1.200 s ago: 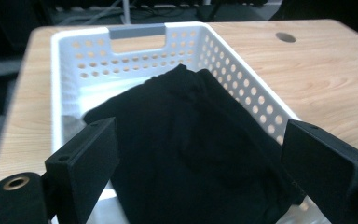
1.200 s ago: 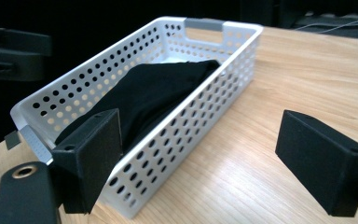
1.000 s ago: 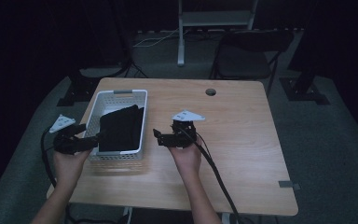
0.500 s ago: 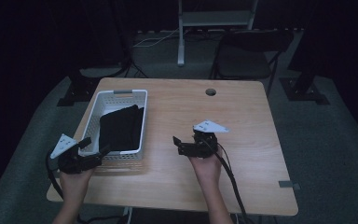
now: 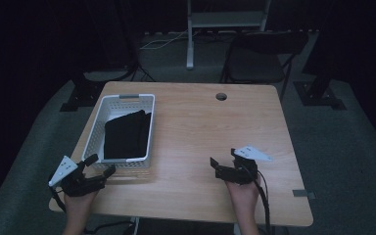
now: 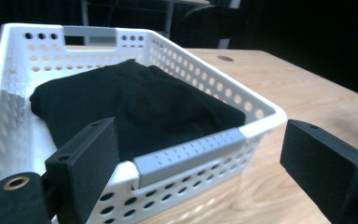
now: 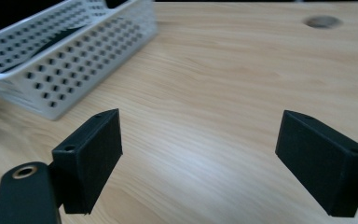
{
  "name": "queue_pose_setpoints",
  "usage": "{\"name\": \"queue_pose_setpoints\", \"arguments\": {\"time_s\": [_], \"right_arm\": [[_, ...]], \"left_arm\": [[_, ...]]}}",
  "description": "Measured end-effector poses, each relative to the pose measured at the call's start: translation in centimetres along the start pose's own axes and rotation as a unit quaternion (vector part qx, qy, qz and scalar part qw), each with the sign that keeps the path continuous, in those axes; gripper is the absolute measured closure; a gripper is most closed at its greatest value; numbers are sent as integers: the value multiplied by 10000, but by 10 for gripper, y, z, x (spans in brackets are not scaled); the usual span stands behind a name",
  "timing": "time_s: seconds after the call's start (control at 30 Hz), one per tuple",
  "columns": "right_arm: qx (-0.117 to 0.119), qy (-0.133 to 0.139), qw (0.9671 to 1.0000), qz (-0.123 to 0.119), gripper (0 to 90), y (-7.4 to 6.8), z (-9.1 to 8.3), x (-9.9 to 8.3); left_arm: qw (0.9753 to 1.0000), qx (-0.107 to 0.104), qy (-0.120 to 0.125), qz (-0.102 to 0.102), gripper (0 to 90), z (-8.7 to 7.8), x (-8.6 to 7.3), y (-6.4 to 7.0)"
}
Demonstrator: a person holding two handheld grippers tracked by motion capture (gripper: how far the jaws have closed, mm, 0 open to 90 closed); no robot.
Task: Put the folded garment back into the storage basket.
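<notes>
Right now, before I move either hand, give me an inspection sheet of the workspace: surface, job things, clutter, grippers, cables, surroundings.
Surface: wooden table, with a round cable hole near the far edge.
Job's things: white perforated basket at the table's left, holding a folded black cloth.
Clutter: nothing seen on the tabletop; a small grey tab at its right edge.
Grippers: left gripper open, just short of the basket's near end; right gripper open over bare wood, holding nothing.
Cables: black cable trails from the right gripper toward the near edge.
Surroundings: dark room, black folding chair behind the table, grey floor.
</notes>
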State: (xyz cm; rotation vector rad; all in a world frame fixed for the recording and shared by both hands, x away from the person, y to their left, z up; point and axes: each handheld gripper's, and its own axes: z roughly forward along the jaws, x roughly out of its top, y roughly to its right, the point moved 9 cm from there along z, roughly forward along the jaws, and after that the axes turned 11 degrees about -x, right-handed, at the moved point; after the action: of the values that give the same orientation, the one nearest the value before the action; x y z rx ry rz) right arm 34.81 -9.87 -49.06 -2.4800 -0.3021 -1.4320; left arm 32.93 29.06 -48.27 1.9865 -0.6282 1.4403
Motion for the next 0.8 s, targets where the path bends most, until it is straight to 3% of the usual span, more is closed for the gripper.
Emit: {"name": "queue_pose_setpoints", "arguments": {"time_s": [0.03,0.1,0.13,0.2,0.33,0.47,0.6,0.7,0.8], "right_arm": [[-36,35,10000,86,140,6,-3,-4],[-153,76,9995,280,139,19,-10,-15],[-153,76,9995,280,139,19,-10,-15],[-399,150,9987,296,139,28,-16,-24],[-420,278,9980,376,140,39,-21,-33],[-401,285,9983,301,139,47,-23,-43],[-498,317,9974,416,139,53,-24,-47],[-672,395,9966,274,140,55,-27,-47],[-712,463,9957,365,139,58,-32,-49]], "left_arm": [[9999,59,36,80,120,-1,-1,0],[9998,-60,188,53,120,-2,-2,2],[9996,-31,256,103,120,-3,-3,2],[9986,-80,471,221,120,-6,-7,3],[9971,-223,641,338,120,-10,-10,4],[9970,-133,581,503,120,-10,-15,4],[9964,-119,508,670,120,-10,-19,4],[9961,-103,535,688,120,-11,-23,2],[9961,-156,549,669,120,-12,-26,2]]}}
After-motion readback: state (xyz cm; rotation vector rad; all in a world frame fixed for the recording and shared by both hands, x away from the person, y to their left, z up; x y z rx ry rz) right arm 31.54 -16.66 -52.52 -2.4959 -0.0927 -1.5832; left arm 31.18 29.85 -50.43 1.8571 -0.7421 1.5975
